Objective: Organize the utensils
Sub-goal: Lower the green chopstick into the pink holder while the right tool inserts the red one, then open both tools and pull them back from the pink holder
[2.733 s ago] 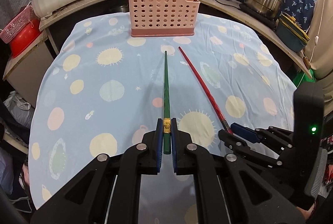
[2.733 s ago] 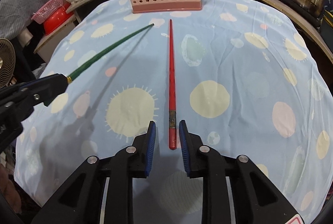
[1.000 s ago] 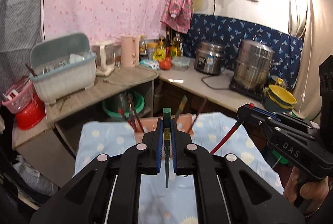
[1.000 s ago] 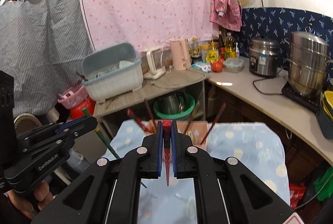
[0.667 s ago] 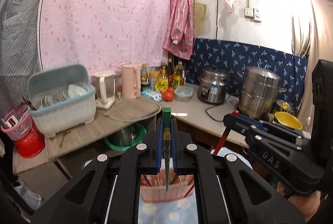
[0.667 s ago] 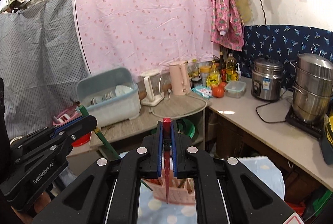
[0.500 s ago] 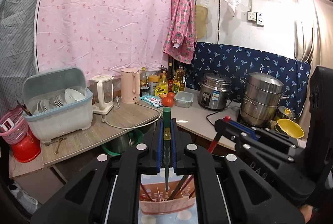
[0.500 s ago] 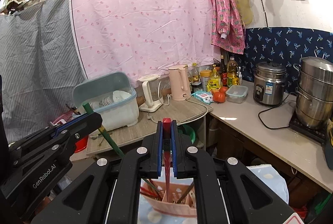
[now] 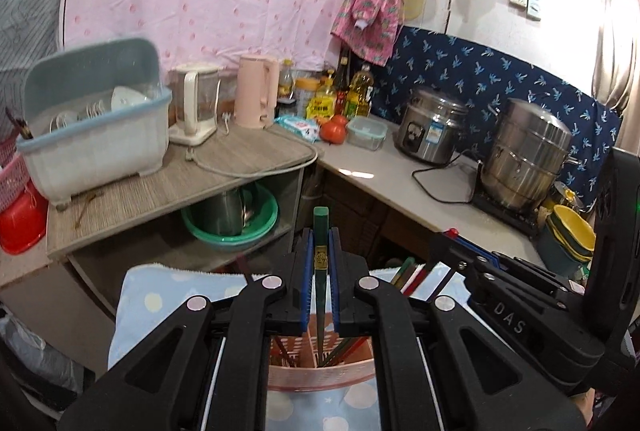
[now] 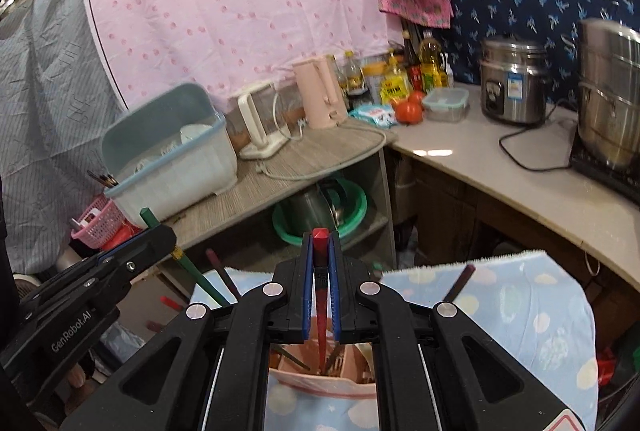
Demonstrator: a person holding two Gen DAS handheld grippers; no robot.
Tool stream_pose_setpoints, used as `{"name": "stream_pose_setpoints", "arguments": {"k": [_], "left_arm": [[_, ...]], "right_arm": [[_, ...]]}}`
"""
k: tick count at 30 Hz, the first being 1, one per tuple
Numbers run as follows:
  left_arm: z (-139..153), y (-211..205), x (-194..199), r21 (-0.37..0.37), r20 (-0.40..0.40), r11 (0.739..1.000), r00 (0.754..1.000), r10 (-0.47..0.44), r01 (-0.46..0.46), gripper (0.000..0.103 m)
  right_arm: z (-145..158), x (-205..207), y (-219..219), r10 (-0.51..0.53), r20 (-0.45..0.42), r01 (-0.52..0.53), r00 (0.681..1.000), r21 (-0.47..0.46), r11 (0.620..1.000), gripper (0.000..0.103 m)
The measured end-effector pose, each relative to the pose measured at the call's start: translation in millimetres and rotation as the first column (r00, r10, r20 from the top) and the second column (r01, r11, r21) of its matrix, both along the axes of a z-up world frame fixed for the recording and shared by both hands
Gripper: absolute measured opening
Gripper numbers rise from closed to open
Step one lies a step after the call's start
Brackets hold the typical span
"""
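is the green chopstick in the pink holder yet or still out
Partly in: the green chopstick, clamped by the left gripper, has its tip inside the pink holder.

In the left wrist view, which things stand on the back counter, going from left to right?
Dish rack → clear blender jug → pink kettle → bottles and jars → tomato → lidded food box → rice cooker → steel steamer pot.

Left tongs (image 9: 320, 263) and right tongs (image 10: 320, 267) clamped, apparently tilted downward.

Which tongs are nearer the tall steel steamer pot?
Right. The right tongs hang over the pink basket on the steamer pot side; the left tongs are beside them, farther from it.
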State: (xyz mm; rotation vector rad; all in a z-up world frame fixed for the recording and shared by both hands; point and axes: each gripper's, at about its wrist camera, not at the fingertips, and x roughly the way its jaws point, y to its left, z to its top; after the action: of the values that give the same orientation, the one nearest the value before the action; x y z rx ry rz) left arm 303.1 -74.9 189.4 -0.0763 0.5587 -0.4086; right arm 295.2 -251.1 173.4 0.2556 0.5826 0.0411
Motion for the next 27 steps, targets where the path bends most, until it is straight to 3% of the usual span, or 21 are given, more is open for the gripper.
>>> {"name": "stream_pose_setpoints", "arguments": {"k": [6,7,8,9,10,12,16,27], "left_arm": [[-28.5,4.4,8.3,-0.001,-0.057,1.000,0.998,0.024,-0.024,0.008],[-31.0,4.5,8.9,0.002,-0.061,1.000,0.998,0.028,-0.028,0.008],[-33.6,5.0,7.8,0.007,-0.056,0.999,0.998,0.040,-0.040,0.008],[-35.2,5.8,7.7,0.012,-0.053,0.998,0.997,0.059,-0.059,0.019],[-36.5,7.0,5.9,0.014,-0.050,0.997,0.996,0.073,-0.072,0.041],[-37.6,10.2,0.1,0.012,-0.025,0.994,0.994,0.107,-0.106,0.057],[-38.8,10.8,-7.7,0.051,-0.005,0.990,0.991,0.134,-0.133,0.057],[-51.6,11.0,-37.1,0.145,-0.030,0.976,0.985,0.171,-0.165,0.059]], "right_arm": [[-29.9,0.7,-8.3,-0.021,-0.051,0.022,0.998,0.019,1.000,0.007],[-30.7,-0.5,-9.4,-0.028,-0.049,0.029,0.998,0.021,0.999,0.011],[-31.8,-2.3,-10.2,-0.041,-0.044,0.042,0.998,0.019,0.999,0.023],[-32.4,-4.3,-10.6,-0.048,-0.042,0.049,0.998,0.019,0.999,0.031],[-32.4,-7.8,-11.6,-0.058,-0.032,0.059,0.998,0.024,0.998,0.047],[-31.5,-13.9,-13.9,-0.079,-0.012,0.079,0.997,0.024,0.997,0.055],[-31.2,-26.3,-11.8,-0.085,0.001,0.085,0.996,0.013,0.996,0.065],[-36.1,-60.0,12.6,-0.065,-0.012,0.064,0.998,-0.062,0.996,0.067]]}}
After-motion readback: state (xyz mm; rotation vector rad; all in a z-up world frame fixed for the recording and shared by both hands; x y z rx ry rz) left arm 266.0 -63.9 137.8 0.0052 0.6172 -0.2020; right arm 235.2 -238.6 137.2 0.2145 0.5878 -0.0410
